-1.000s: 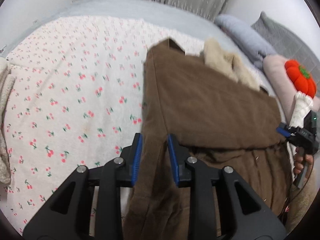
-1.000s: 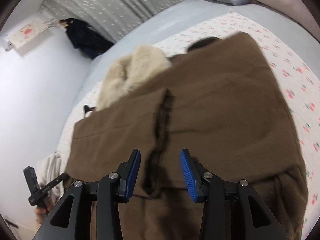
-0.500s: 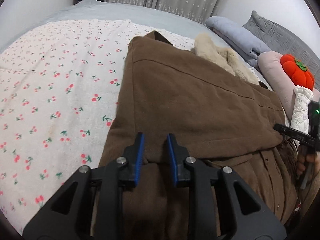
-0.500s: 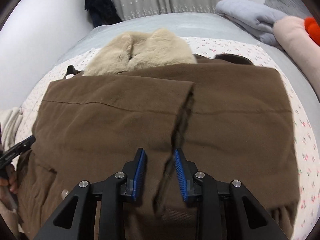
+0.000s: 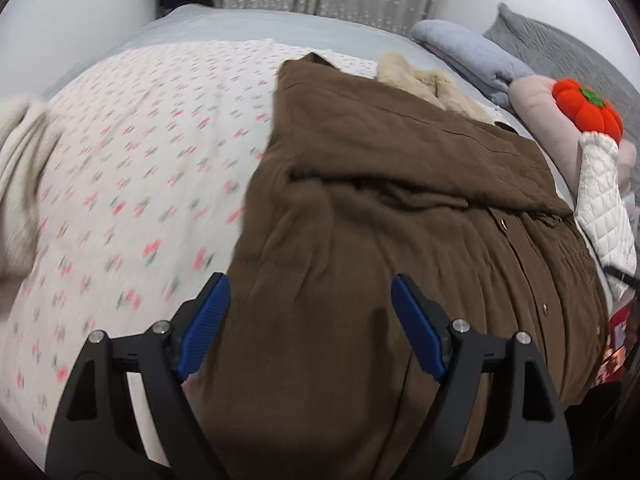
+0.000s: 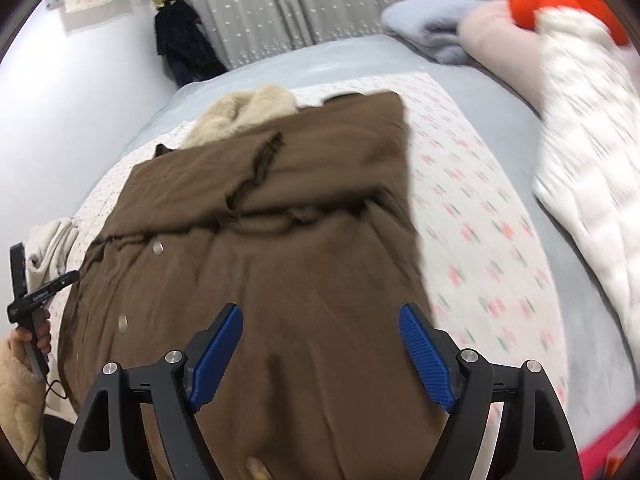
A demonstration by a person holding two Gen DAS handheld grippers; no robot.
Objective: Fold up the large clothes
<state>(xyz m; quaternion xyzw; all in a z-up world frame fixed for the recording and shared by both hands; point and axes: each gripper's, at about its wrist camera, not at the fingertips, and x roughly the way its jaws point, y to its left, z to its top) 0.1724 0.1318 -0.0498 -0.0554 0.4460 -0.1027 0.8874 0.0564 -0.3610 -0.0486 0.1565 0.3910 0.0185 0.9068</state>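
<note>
The left tool (image 5: 310, 320) hangs with its two blue-padded fingers spread wide and nothing between them; the brown cloth below lies loose under the gap, not pinched. The right tool (image 6: 320, 344) is likewise spread wide and holds nothing, its fingers (image 6: 424, 356) poised above the near part of the same cloth.

That cloth is a large brown coat (image 5: 400, 208), spread lengthwise on the bed. Its upper part is folded over, with the folded layers ending in a rumpled cross edge about midway along the garment. Below that edge a row of small snap buttons (image 6: 158, 247) runs along the coat's front. A cream fur collar (image 6: 244, 114) sticks out from under the far end of the coat.

The coat rests on a white blanket printed with small red cherries (image 5: 140, 168), which in turn covers a pale grey bedsheet (image 6: 360, 56). At the left edge of the blanket, as the left wrist view shows it, lies a bunched cream garment (image 5: 20, 160). Toward the head of the bed sit a folded blue-grey blanket (image 5: 472, 56), a pink pillow (image 5: 536, 104) and an orange pumpkin cushion (image 5: 586, 106). A white quilted sleeve (image 5: 604, 200) crosses in front of the pillow. Grey dotted curtains (image 6: 280, 4) hang behind the bed.
</note>
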